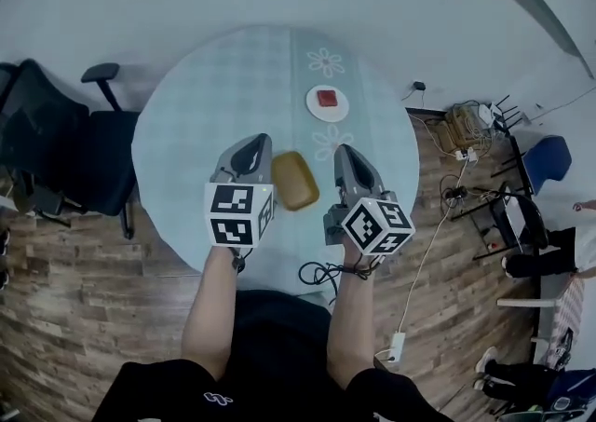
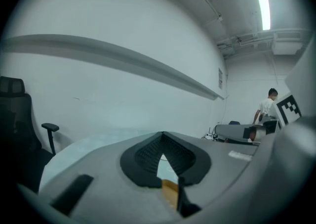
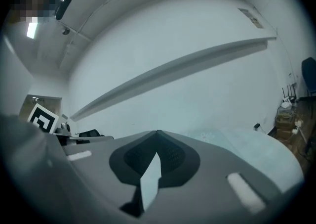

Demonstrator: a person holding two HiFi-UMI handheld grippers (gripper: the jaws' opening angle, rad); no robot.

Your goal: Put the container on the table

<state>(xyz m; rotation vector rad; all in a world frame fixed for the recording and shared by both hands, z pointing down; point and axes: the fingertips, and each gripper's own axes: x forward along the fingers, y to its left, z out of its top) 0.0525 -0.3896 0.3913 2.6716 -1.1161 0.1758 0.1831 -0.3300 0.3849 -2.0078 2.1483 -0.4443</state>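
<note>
**Both grippers closed and empty, container on the table between them**

The tan oval container (image 1: 294, 180) lies on the round table (image 1: 205, 85), on its pale checked cloth, near the edge closest to the person. It sits between the two tools: the left gripper (image 1: 252, 143) is just beside its left edge and the right gripper (image 1: 345, 151) just beside its right edge, and neither has hold of it.

In the left gripper view the jaws meet at their tips, leaving only a thin wedge behind them; a sliver of the container (image 2: 169, 191) shows through that wedge, low down. In the right gripper view the right gripper (image 3: 158, 134) is likewise closed tip to tip, with only pale cloth showing through its gap.

Further across the table a white plate (image 1: 315, 113) carries a small red thing (image 1: 327, 98). A black office chair (image 1: 56, 150) stands to the left of the table, and a dark cable (image 1: 321, 273) lies coiled at the near edge
</note>
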